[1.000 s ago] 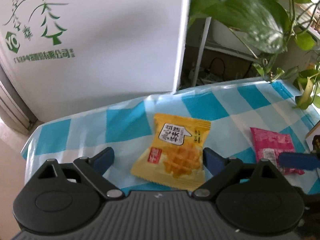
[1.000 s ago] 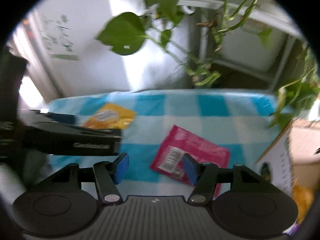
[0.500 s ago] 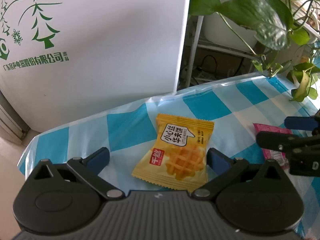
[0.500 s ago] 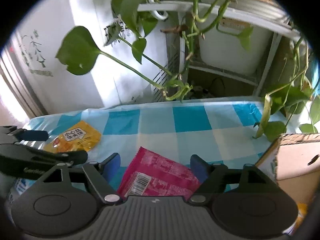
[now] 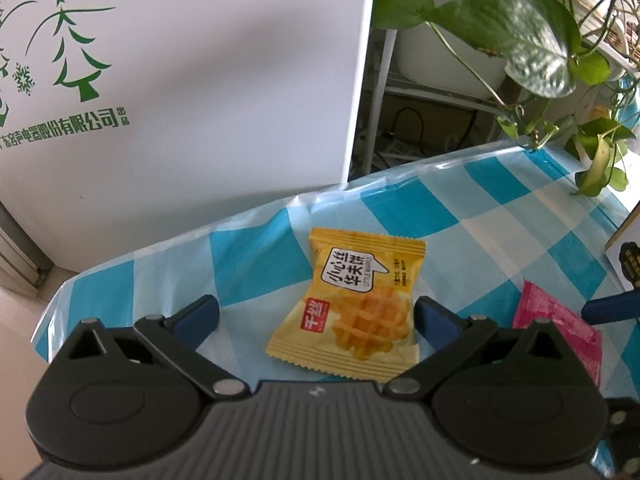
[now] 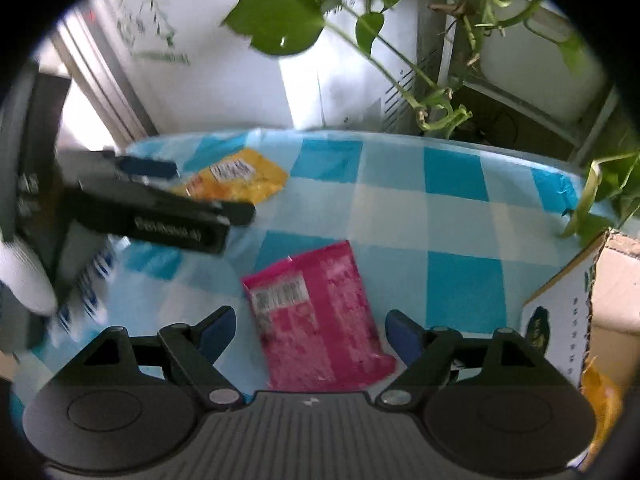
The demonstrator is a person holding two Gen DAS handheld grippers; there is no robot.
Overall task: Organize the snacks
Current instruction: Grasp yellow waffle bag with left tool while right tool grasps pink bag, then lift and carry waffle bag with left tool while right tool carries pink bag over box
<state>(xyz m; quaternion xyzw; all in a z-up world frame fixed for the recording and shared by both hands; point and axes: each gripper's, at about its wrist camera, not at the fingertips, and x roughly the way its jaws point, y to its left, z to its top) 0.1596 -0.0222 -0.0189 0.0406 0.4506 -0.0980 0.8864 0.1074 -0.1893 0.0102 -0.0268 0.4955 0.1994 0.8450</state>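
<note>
A yellow waffle snack packet (image 5: 352,312) lies flat on the blue-and-white checked tablecloth (image 5: 500,216). My left gripper (image 5: 316,320) is open, its blue fingertips on either side of the packet's near end. A pink snack packet (image 6: 316,312) lies flat with its barcode up. My right gripper (image 6: 310,334) is open, its fingertips on either side of the pink packet. The pink packet also shows in the left wrist view (image 5: 556,332), and the yellow one in the right wrist view (image 6: 236,178) behind the left gripper's body.
A cardboard box (image 6: 580,312) stands open at the right with something yellow inside. A large white carton with green print (image 5: 160,80) stands behind the table's far left edge. Pothos vines (image 5: 520,28) hang over the back right corner.
The right gripper has pulled back and turned left, so the pink packet now lies farther out between its fingertips. The left gripper has shifted slightly around the yellow packet. Both stay open.
</note>
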